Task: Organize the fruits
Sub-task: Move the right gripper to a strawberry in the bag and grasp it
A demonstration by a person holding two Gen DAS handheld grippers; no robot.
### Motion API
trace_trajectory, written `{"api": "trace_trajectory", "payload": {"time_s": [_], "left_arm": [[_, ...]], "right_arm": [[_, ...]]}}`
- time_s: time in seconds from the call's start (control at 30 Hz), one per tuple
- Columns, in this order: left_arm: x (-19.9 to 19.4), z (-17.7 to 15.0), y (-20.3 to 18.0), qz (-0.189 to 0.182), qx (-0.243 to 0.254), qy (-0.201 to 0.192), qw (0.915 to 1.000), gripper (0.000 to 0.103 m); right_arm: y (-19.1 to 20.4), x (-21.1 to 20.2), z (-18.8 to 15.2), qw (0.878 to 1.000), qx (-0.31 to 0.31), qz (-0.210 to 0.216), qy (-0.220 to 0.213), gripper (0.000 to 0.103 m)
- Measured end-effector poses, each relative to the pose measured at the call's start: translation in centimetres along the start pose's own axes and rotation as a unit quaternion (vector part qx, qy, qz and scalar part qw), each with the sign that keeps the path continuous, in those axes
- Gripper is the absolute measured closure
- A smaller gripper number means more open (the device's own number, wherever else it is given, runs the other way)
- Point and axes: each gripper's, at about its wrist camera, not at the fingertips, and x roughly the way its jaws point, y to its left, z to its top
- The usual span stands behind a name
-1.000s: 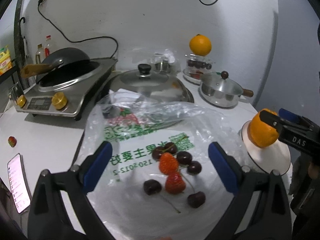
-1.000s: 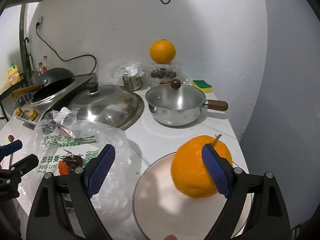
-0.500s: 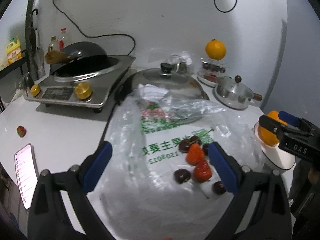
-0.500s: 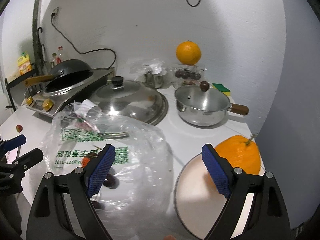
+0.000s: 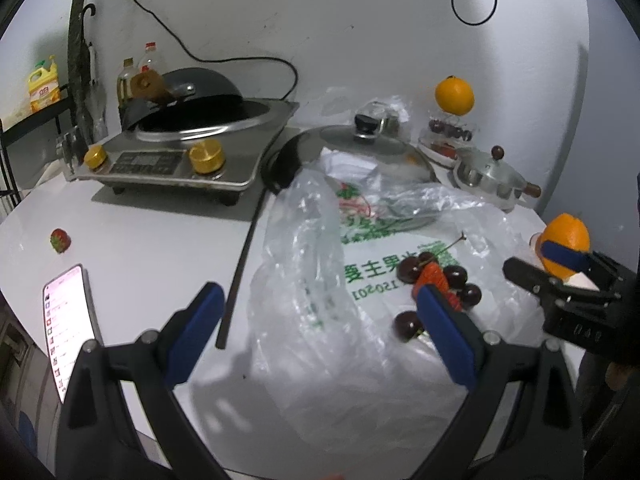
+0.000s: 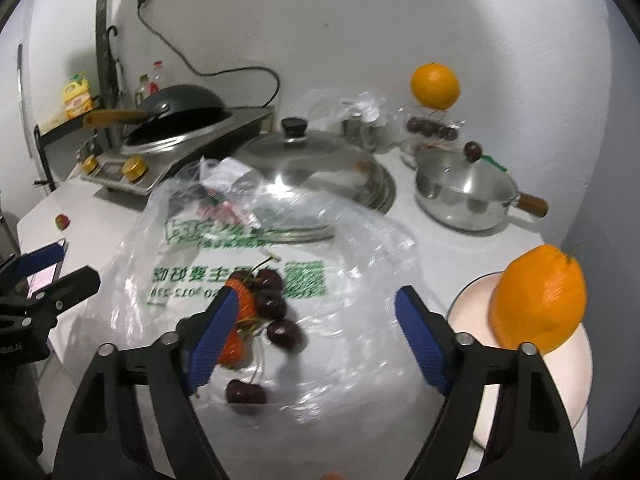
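A clear plastic bag (image 5: pixel 352 320) (image 6: pixel 340 248) with green print lies on the white counter. Several dark cherries (image 5: pixel 456 276) (image 6: pixel 276 304) and strawberries (image 5: pixel 434 276) (image 6: pixel 240 300) lie on it. An orange (image 6: pixel 540 300) (image 5: pixel 566 246) sits on a white plate (image 6: pixel 532 380). A lone strawberry (image 5: pixel 60 240) (image 6: pixel 62 221) lies at the far left. My left gripper (image 5: pixel 320 340) (image 6: pixel 52 276) is open and empty over the bag's left part. My right gripper (image 6: pixel 316 336) (image 5: pixel 548 268) is open and empty over the bag, left of the plate.
A phone (image 5: pixel 68 328) lies at the front left edge. An induction cooker with a wok (image 5: pixel 188 136) stands at the back left. A pan lid (image 6: pixel 308 160), a steel pot (image 6: pixel 468 192) and a container of cherries with an orange on top (image 6: pixel 434 84) stand behind.
Both grippers have swung left. The right gripper left the orange on the plate and now faces the bag. The left view now takes in the lone strawberry and the phone more fully.
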Motion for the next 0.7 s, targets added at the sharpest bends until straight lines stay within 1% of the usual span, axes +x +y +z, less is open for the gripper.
{"api": "trace_trajectory", "payload": {"time_s": [0.07,0.13,0.2,0.27,0.3,0.37,0.5,0.6,0.7], "left_arm": [[0.1,-0.2,0.1,0.001,-0.001,0.002,1.0,0.005],[0.1,-0.3,0.1,0.001,-0.001,0.003,1.0,0.005],[0.2,-0.5,0.2,0.002,0.0,0.005,1.0,0.005],[0.2,-0.6,0.2,0.003,0.0,0.006,1.0,0.005],[0.2,-0.7,0.3,0.004,0.0,0.007,1.0,0.005],[0.2,-0.9,0.4,0.006,-0.001,0.009,0.9999,0.005],[0.3,-1.1,0.8,0.011,-0.002,0.011,0.9999,0.005],[0.3,-1.2,1.1,0.014,-0.003,0.013,0.9998,0.006],[0.3,-1.3,1.2,0.017,-0.003,0.013,0.9998,0.006]], "right_arm": [[0.6,0.3,-0.4,1.0,-0.004,0.009,0.005,0.024],[1.1,0.5,-0.6,1.0,-0.011,0.016,0.01,0.03],[1.6,0.9,-0.9,1.0,-0.014,0.022,0.016,0.038],[2.0,1.3,-1.2,0.999,-0.017,0.03,0.021,0.04],[2.2,1.4,-1.3,0.999,-0.019,0.035,0.023,0.044],[2.7,1.7,-1.6,0.998,-0.024,0.043,0.028,0.048],[3.6,2.3,-2.0,0.997,-0.033,0.059,0.037,0.05],[4.1,2.9,-2.1,0.996,-0.037,0.066,0.043,0.054],[4.4,3.3,-2.4,0.996,-0.04,0.07,0.048,0.055]]}}
